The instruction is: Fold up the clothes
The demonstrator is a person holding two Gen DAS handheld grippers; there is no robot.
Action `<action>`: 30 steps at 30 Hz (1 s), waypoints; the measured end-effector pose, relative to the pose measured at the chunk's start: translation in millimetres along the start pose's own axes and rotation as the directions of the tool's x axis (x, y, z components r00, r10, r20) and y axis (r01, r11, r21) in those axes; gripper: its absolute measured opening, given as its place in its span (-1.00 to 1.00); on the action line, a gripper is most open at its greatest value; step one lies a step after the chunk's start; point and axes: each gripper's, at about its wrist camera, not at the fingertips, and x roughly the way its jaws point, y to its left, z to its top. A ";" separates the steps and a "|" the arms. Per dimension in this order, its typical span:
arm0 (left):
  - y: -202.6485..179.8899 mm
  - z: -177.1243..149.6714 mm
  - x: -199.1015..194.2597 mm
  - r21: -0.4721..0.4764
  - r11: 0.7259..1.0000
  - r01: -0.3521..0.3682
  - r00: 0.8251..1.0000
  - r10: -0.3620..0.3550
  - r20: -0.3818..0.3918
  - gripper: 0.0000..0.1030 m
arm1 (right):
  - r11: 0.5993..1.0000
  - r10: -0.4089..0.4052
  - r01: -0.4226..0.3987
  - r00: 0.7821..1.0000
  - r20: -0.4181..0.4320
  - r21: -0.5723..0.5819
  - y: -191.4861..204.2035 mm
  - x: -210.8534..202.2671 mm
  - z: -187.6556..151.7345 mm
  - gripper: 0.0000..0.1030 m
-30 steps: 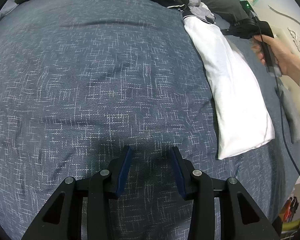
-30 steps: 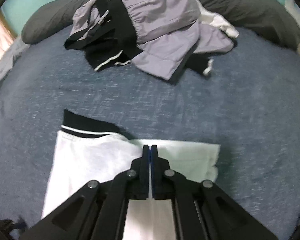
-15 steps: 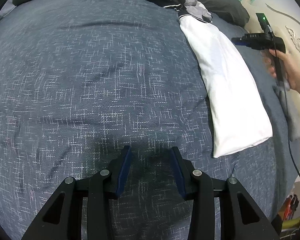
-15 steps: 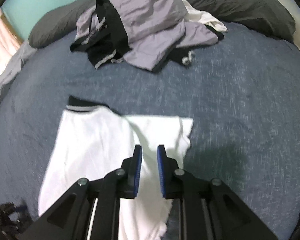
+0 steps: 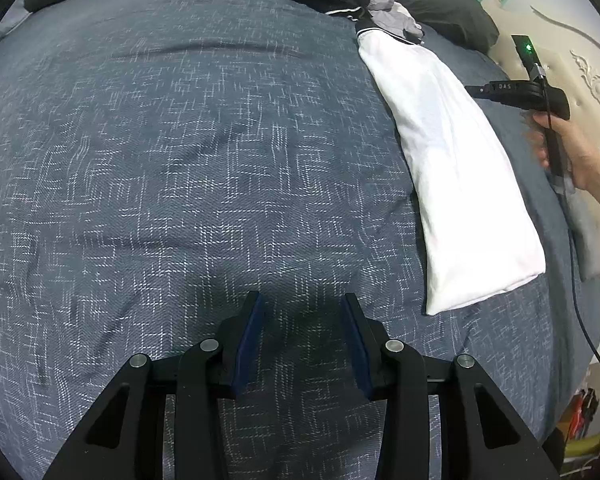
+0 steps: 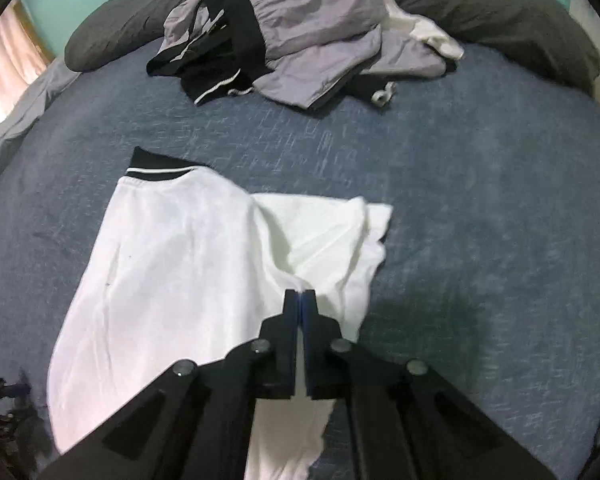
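White shirt (image 6: pixel 172 280) now pinched at its sleeve fold by right gripper (image 6: pixel 299 294), jaws just re-closed after opening briefly. Left gripper (image 5: pixel 300 316), half open and empty, idles at 6 o'clock over blue bedspread (image 5: pixel 180 160); sleeve fold-in looks next.

One white garment with a black collar (image 6: pixel 204 264), one heap of grey and black clothes (image 6: pixel 300 36), two dark grey pillows (image 6: pixel 500 12), two grippers (image 5: pixel 302 340).

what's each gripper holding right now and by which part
The right gripper is shut on the white garment, pinching a raised fold beside its spread right flap. The left gripper is open over the bedcover, holding nothing.
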 end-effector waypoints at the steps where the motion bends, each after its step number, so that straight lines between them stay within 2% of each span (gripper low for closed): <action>1: 0.4 0.1 -0.1 0.000 1.000 0.000 1.000 0.000 0.001 -0.16 | 1.000 -0.006 0.006 1.000 0.008 0.003 -1.1 -1.4 0.7 -0.98; 5: 1.0 -0.5 0.1 0.000 1.000 -0.001 1.000 0.001 0.000 -0.16 | 0.998 -0.036 0.035 0.999 0.030 0.054 -16.2 -7.2 3.4 -0.98; 12: -1.4 -1.3 1.7 0.009 1.000 -0.002 1.000 0.002 -0.002 -0.16 | 0.991 -0.096 0.096 0.995 -0.004 0.097 -23.4 4.2 2.5 -0.98; 18: -2.7 0.1 4.0 0.007 1.000 0.000 1.000 0.000 -0.003 -0.16 | 0.988 -0.063 0.063 0.998 -0.003 0.143 -26.6 6.5 2.6 -0.98; 23: -2.7 0.5 3.2 0.006 1.000 0.004 1.000 -0.004 -0.001 -0.16 | 0.974 -0.008 -0.006 0.998 0.061 0.226 -40.8 -10.1 -2.9 -0.92; 25: -3.1 0.9 2.4 0.008 1.000 0.005 1.000 -0.005 0.001 -0.16 | 0.971 0.021 -0.042 0.996 0.089 0.237 -44.2 -20.9 -8.5 -0.82; 27: -4.9 0.9 2.4 0.011 1.000 0.008 1.000 -0.008 0.001 -0.16 | 0.970 0.045 -0.066 0.995 0.092 0.236 -44.4 -27.4 -15.0 -0.58; 30: -7.0 0.3 1.6 0.017 1.000 0.010 1.000 -0.010 0.000 -0.16 | 0.966 0.084 -0.101 0.993 0.080 0.238 -44.2 -31.6 -26.6 -0.57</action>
